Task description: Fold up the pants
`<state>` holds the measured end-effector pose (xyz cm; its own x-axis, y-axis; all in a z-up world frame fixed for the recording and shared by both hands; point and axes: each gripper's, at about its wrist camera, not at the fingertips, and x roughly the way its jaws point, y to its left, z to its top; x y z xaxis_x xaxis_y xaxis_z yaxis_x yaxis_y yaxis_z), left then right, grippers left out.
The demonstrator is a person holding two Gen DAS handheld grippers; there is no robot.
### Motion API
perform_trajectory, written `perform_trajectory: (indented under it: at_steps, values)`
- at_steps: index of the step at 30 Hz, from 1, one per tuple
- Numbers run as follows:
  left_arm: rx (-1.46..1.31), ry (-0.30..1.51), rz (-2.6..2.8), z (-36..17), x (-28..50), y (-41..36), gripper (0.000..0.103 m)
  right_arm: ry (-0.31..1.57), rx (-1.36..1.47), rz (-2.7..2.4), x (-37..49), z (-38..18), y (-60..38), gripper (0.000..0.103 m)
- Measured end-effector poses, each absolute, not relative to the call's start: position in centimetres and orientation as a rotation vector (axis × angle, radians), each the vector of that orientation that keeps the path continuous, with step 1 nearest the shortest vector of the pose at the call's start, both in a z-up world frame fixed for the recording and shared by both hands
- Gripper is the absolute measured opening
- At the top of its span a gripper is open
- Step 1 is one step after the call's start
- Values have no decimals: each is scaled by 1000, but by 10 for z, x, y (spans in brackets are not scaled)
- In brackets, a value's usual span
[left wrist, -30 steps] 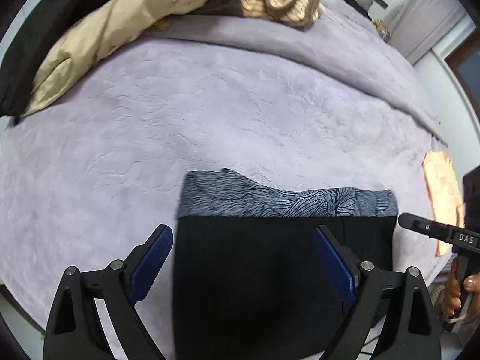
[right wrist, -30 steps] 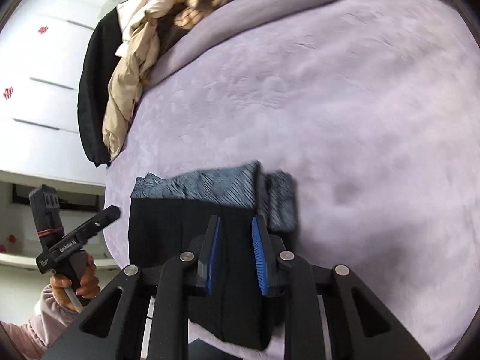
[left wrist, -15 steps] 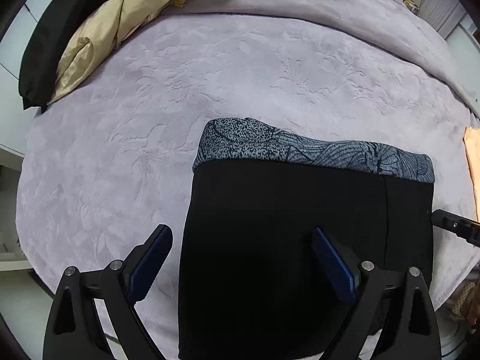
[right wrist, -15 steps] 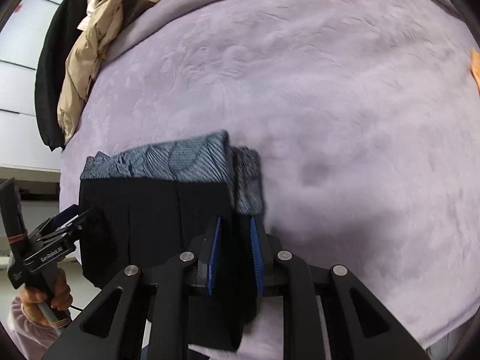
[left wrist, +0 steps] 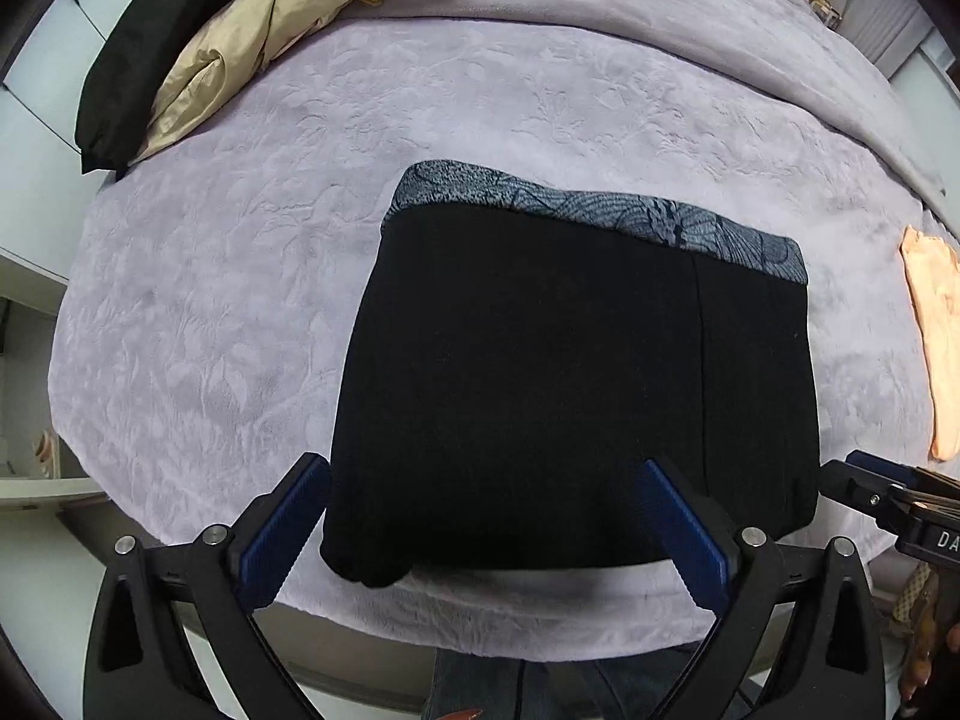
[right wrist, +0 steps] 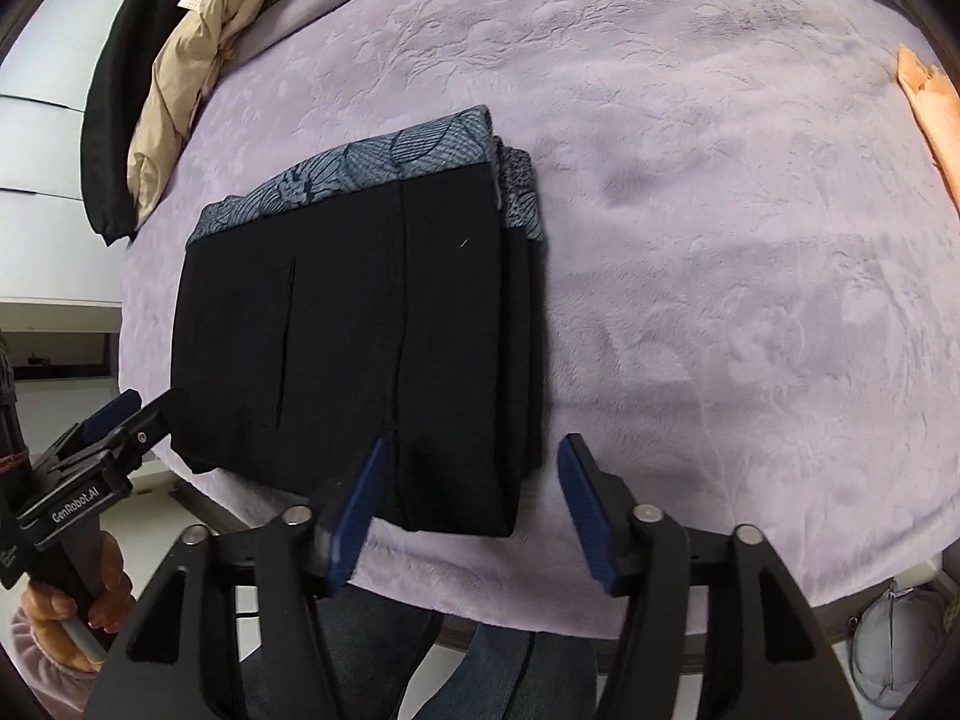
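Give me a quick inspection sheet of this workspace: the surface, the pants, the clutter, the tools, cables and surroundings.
Surface: lilac embossed blanket over a bed.
Job's things: black pants, folded into a rectangle near the front edge, patterned grey band on the far side.
Clutter: clothes pile at the far left; orange cloth at the right edge.
Tools: left tool opening, pads above the pants, not gripping; right tool opening, over the pants' near right corner, nothing pinched.
Cables: nothing seen.
Surroundings: white cabinet at left; grey bag below the bed edge.
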<state>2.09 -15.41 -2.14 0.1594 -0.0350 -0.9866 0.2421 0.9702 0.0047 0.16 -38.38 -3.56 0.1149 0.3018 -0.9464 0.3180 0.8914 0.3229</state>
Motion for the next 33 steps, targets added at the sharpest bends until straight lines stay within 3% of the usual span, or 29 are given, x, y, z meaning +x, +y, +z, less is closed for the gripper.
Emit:
perform_trajectory:
  at_steps: [12,13,14,33]
  values:
    - [275,1341,-227,-7,3,-153,103,1392,418,-95,-7,-12,-345,90]
    - [279,1341,-228,-8,2,-150,103,1386,417,-108,-8,-11,-342,101]
    - [283,1342,-228,-9,0,-146,103,1376,419,-117,-11,-9,-339,103]
    - [275,1309,-243,-1,-19,-107,103,1357,410,-245,-41,5,-299,103]
